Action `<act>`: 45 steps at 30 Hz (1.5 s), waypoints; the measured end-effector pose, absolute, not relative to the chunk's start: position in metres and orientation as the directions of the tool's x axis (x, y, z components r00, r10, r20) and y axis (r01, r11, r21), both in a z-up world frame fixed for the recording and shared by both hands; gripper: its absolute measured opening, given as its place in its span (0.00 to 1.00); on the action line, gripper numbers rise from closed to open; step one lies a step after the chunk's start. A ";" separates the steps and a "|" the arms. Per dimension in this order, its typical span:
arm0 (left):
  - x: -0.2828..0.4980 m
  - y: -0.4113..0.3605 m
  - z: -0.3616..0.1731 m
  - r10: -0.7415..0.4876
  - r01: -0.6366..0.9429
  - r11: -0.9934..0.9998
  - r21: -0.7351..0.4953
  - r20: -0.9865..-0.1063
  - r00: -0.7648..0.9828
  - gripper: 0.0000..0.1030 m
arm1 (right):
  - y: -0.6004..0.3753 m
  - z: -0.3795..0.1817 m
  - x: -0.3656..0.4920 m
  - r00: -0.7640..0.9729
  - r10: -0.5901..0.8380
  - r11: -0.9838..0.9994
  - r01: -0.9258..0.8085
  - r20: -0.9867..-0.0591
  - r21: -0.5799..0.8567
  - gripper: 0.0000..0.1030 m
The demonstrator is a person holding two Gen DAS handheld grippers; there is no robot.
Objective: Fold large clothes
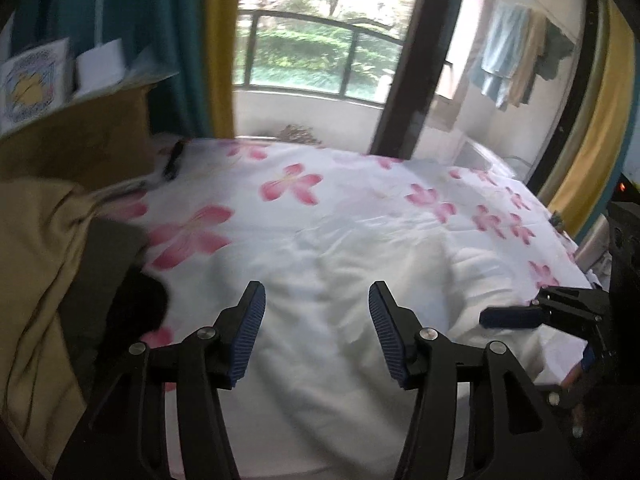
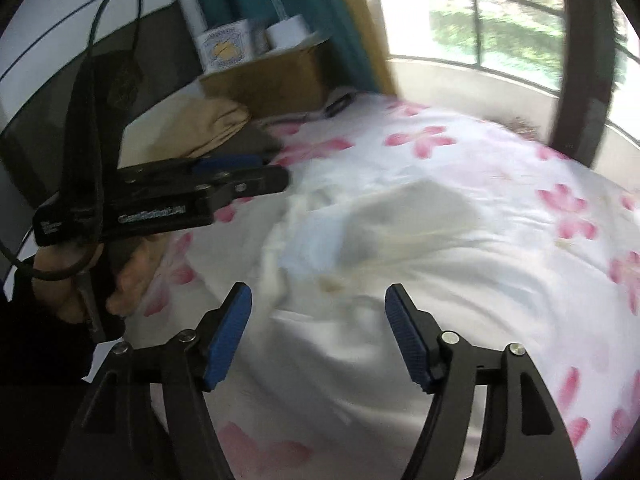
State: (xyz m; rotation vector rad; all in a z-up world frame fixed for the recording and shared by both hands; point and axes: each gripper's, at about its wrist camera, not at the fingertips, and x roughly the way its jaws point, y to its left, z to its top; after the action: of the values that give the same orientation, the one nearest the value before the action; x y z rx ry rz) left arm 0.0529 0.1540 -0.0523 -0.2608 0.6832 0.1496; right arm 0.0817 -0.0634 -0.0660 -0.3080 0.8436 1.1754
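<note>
A white garment (image 1: 360, 280) lies crumpled on the bed, over a white sheet with pink flowers (image 1: 292, 184). My left gripper (image 1: 316, 320) hovers just above the garment, jaws open with nothing between the blue pads. In the right wrist view the same garment (image 2: 380, 240) shows loose folds and a raised hump. My right gripper (image 2: 318, 320) also hangs open over it, empty. The left gripper (image 2: 272, 172) shows at the left of that view, held by a hand (image 2: 132, 276). The right gripper (image 1: 520, 310) appears at the right edge of the left wrist view.
A pile of tan and dark clothes (image 1: 44, 256) sits at the bed's left side beside a cardboard box (image 1: 80, 148). A small dark object (image 1: 174, 160) lies near the far edge. Behind the bed are curtains (image 1: 152, 40) and a balcony railing (image 1: 320, 52).
</note>
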 end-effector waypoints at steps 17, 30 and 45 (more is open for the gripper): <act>0.152 0.088 -0.099 -0.031 0.001 0.999 -0.039 -0.788 0.615 0.55 | -0.181 -0.089 0.168 0.333 0.633 0.673 -0.683 -0.699 0.285 0.68; 0.092 0.172 -0.106 0.121 -0.379 0.906 -0.188 -0.743 0.659 0.05 | -0.156 -0.107 0.173 0.292 0.638 0.644 -0.710 -0.712 0.286 0.68; 0.101 0.172 -0.089 0.181 -0.254 0.967 0.023 -0.763 0.620 0.50 | -0.118 -0.126 0.163 0.269 0.595 0.611 -0.763 -0.757 0.209 0.75</act>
State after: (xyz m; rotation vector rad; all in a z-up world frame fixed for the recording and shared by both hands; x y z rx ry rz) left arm 0.1007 0.1721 -0.0894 -0.0897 0.8668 0.2506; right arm 0.1626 -0.1184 -0.1258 -0.2125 0.9157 0.9247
